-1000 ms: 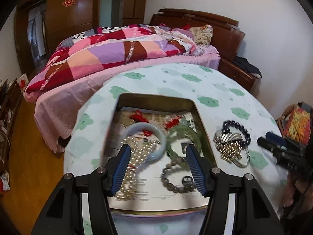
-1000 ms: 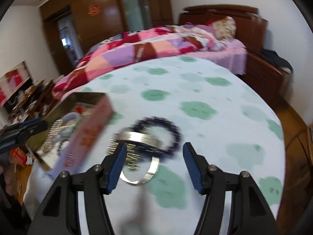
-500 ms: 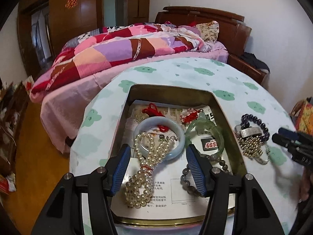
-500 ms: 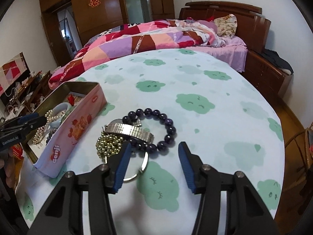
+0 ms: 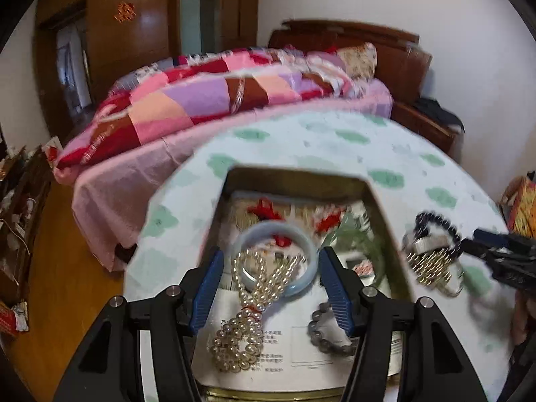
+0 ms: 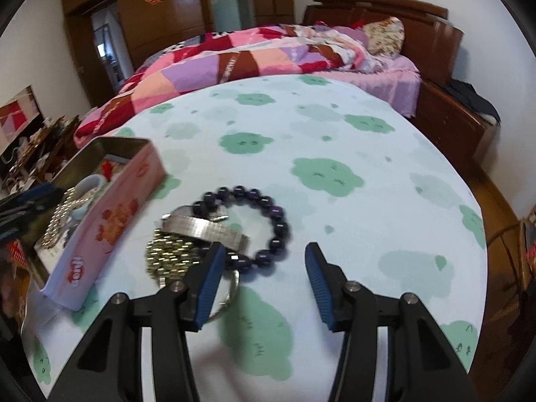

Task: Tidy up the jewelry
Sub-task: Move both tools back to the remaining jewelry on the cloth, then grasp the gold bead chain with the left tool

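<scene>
On table (image 6: 335,127): 1 tin (image 6: 110,201), 2 hand-held grippers.

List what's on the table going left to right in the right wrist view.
Tin → gold bead chain → dark bead bracelet → bare tablecloth.

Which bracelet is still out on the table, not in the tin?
The dark purple bead bracelet. It lies on the tablecloth beside the tin; the pale bangle and grey bead bracelet are inside.

A round table (image 6: 335,140) in cloud-print cloth bears a pink tin (image 6: 110,221) and, just beside it, heaped bracelets (image 6: 214,231).
</scene>
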The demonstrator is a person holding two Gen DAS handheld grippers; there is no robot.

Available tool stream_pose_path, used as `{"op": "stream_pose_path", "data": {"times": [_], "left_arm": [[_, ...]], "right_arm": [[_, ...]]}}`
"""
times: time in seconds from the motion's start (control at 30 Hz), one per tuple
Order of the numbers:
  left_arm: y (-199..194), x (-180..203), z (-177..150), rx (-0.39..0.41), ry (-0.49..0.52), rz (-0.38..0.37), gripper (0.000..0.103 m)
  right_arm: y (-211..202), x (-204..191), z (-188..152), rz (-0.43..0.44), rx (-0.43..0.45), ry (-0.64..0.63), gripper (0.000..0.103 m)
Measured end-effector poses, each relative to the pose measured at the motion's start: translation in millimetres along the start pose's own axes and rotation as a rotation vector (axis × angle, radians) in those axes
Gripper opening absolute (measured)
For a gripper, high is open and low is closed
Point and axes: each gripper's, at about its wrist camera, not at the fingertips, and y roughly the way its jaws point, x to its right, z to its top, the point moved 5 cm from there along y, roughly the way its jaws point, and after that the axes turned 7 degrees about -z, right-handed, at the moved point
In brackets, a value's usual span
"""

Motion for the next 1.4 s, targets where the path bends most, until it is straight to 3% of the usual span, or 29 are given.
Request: {"op": "stream_pose_path", "data": {"times": [0.17,0.4,0.57,0.67,0.83,0.93,1.0,1.1,1.3,1.4], "left_arm": [[-18,29,11,0.034,0.038,-0.072,0.059],[0,98,5,-0.06,0.124,-0.237,0.059],[23,143,-9,-0.138,0.221,-0.265,0.059],[36,154,-16,-0.185,0.251,-0.257,0.047],[58,164,-21,-0.24,0.269,-0.242,0.037],[68,165,-26,-0.257,0.278,-0.224,0.017],[69,165,-27,-0.248,0.3,-0.209,0.004],[59,162,-24,-0.225,0.268,-0.236,0.004],[6,162,-18,-0.123,0.295,-0.281,0.004],[1,156,-15,-0.107,0.285,-0.278,0.004]], "right_arm": [[1,7,3,-0.007,0.004,0.031,0.05],[-1,25,-6,0.004,0.011,0.119,0.05],[-6,28,-10,0.004,0.037,0.139,0.05],[-11,30,-10,0.004,0.062,0.148,0.05],[-10,32,-8,0.017,0.065,0.16,0.05],[-9,32,-8,0.026,0.061,0.163,0.05],[-9,31,-8,0.029,0.061,0.164,0.05],[-9,31,-8,0.036,0.061,0.167,0.05],[-8,32,-8,0.045,0.059,0.171,0.05],[-8,32,-8,0.046,0.055,0.17,0.05]]}}
